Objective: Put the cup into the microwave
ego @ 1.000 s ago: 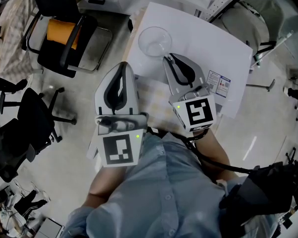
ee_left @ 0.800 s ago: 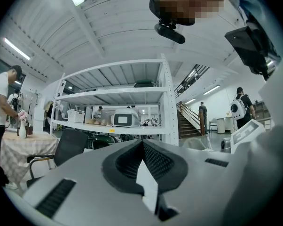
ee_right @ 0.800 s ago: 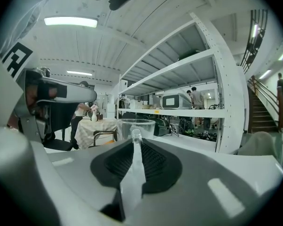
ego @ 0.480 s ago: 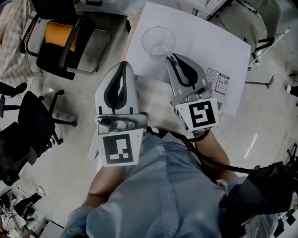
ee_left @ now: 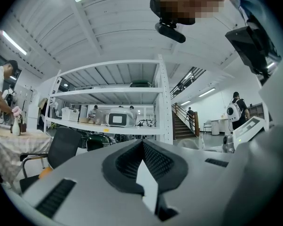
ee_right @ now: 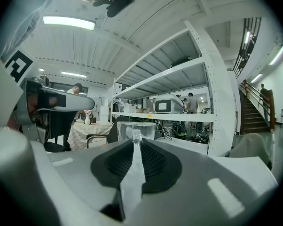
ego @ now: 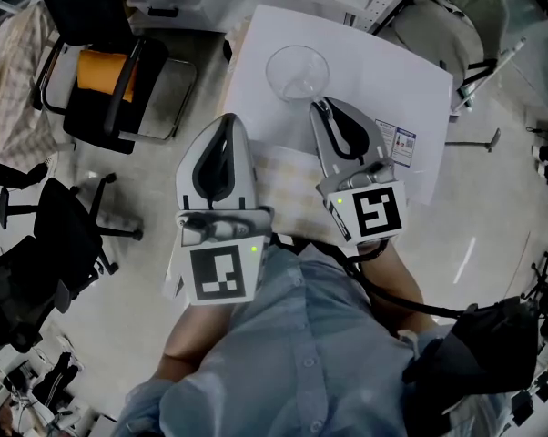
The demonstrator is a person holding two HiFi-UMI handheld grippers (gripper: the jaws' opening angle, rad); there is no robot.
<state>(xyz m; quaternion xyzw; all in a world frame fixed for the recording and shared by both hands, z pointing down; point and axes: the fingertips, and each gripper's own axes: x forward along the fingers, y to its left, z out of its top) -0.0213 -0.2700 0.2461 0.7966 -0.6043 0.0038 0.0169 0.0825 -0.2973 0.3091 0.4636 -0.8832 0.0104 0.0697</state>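
In the head view the cup (ego: 297, 71) stands on the counter (ego: 401, 71) at upper centre. The right gripper (ego: 319, 107) is just below it, its jaws meeting the cup's near side. The left gripper (ego: 227, 121) lies to the left, beyond the counter's left edge, and a chair (ego: 110, 71) stands at upper left

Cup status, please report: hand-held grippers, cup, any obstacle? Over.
Left hand-held gripper shut, empty. Right hand-held gripper shut on clear cup. Cup over white surface; lifted or resting, cannot tell. No obstacle seen near cup.
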